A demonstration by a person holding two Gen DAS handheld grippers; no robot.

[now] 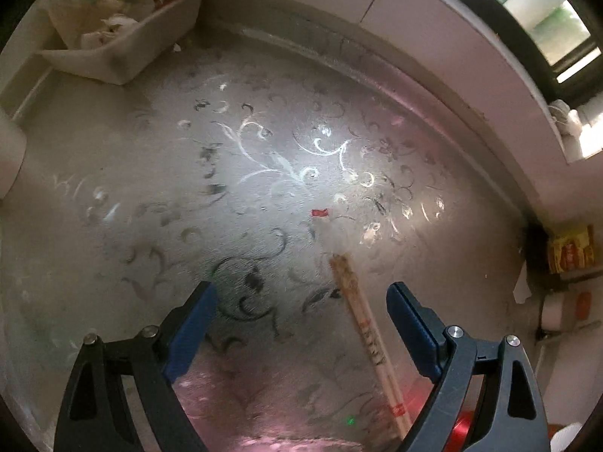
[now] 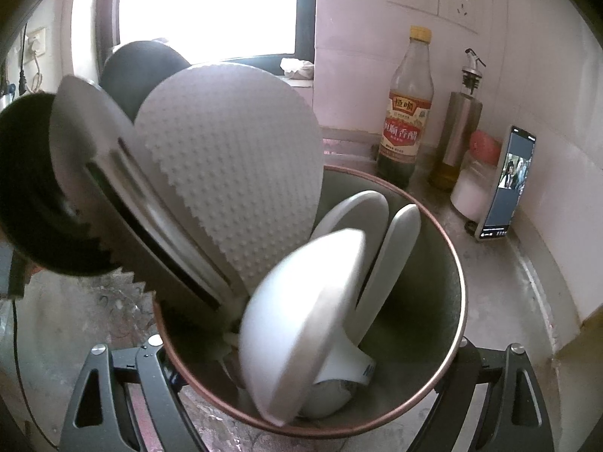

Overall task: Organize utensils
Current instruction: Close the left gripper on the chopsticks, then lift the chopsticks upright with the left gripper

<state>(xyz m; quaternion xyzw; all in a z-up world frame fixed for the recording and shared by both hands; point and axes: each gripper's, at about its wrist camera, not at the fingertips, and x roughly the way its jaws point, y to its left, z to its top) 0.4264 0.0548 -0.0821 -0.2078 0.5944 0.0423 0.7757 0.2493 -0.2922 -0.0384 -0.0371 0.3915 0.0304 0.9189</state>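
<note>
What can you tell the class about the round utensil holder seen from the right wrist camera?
The utensil holder is a round, upright cup, grey-green inside with a thin copper-coloured rim. It stands on the counter, looks like metal, and is packed: a dimpled grey paddle, a slotted grey spatula and white spoons lean out of it. The right gripper is shut on it, an arm at either side of it.
</note>
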